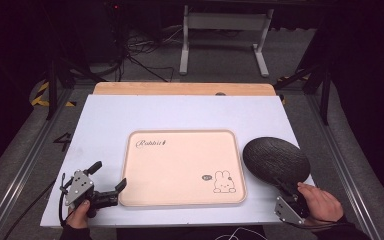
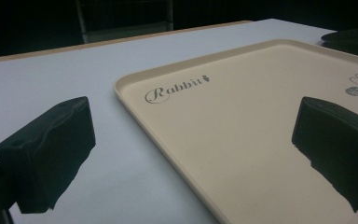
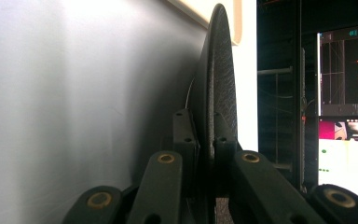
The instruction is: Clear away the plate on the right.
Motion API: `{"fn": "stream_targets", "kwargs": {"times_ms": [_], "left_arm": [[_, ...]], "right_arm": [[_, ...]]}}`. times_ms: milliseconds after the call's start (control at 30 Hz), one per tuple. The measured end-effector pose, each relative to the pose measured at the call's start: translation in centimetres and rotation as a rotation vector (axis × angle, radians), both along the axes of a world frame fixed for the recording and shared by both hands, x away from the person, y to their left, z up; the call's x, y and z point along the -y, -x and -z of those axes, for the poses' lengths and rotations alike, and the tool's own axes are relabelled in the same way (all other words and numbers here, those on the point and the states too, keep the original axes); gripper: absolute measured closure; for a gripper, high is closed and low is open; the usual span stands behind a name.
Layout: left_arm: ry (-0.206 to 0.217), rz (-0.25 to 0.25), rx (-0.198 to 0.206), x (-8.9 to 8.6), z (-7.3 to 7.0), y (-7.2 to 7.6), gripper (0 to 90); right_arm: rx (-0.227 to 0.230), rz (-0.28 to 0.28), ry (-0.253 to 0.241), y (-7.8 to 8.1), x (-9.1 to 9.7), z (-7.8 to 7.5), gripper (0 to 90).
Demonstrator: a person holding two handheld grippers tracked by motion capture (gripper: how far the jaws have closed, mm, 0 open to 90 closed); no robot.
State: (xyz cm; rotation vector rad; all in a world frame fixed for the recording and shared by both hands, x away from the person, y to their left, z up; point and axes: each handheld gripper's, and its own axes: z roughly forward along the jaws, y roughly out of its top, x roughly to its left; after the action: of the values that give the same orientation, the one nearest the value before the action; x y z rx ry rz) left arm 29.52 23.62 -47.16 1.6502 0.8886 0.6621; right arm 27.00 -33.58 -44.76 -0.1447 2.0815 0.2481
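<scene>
A beige tray (image 1: 180, 165) marked "Rabbit", with a small rabbit drawing, lies in the middle of the white table (image 1: 110, 115). My left gripper (image 1: 109, 176) is at the tray's near-left corner, open, one jaw over the tray (image 2: 223, 140) and one over the table. A black textured plate (image 1: 276, 160) sits just right of the tray, tilted. My right gripper (image 1: 286, 189) is shut on the plate's near rim; in the right gripper view the plate (image 3: 219, 93) stands edge-on between the pads.
A wooden board (image 1: 180, 88) runs along the table's far edge. Beyond it on the floor stand a grey metal frame (image 1: 225, 35) and some cables. Aluminium rails flank the table on both sides.
</scene>
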Motion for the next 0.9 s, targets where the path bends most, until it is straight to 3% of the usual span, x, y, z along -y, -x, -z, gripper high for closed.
{"fn": "stream_targets", "kwargs": {"times_ms": [533, 900], "left_arm": [[-0.001, 0.0, -0.001, 0.0, 0.0, 0.0, 0.3], [0.0, 0.0, -0.01, 0.1, 0.0, -0.1, 0.4]], "right_arm": [[0.024, 0.015, -0.023, -1.4, -0.5, -3.2, 85.7], [0.045, -0.017, -0.029, -1.8, -1.5, -4.7, 85.7]]}}
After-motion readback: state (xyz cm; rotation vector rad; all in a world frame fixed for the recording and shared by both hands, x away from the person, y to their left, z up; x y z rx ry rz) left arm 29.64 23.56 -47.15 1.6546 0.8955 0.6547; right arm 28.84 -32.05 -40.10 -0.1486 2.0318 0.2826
